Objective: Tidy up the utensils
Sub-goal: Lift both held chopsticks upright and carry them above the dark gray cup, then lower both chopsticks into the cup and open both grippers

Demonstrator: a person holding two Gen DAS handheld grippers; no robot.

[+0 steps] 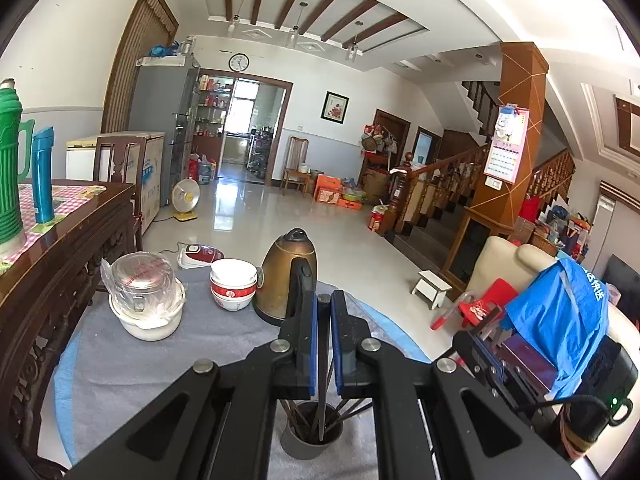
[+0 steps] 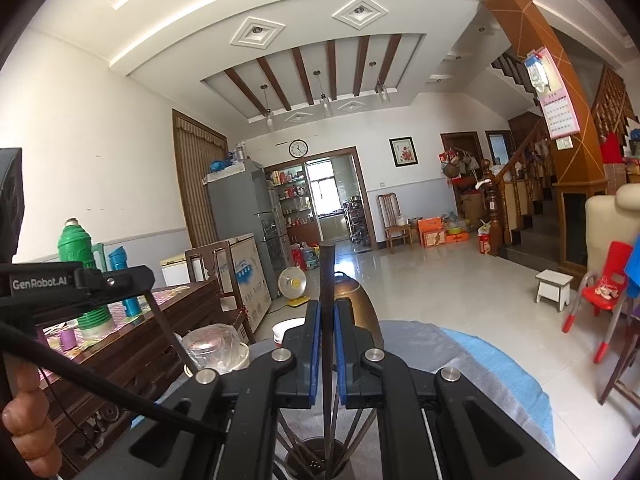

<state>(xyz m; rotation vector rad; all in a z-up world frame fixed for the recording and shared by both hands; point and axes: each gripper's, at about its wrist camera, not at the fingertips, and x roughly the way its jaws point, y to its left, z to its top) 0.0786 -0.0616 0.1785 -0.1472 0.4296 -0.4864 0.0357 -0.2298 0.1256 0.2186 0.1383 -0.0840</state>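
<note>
Both grippers work over the holder [image 1: 311, 436], a grey cup standing on the cloth-covered table [image 1: 160, 352] with dark chopsticks fanned out in it. The left gripper [image 1: 324, 344] is pressed together on one thin chopstick [image 1: 323, 400] whose lower end sits down inside the cup, apparently steered there so it stands with the rest. The right gripper [image 2: 327, 352] pinches another chopstick [image 2: 326, 276] upright above the same holder, likely so it can drop in straight. Bowls [image 1: 233, 284] and kettle [image 1: 290, 272] stand well behind, out of the way.
</note>
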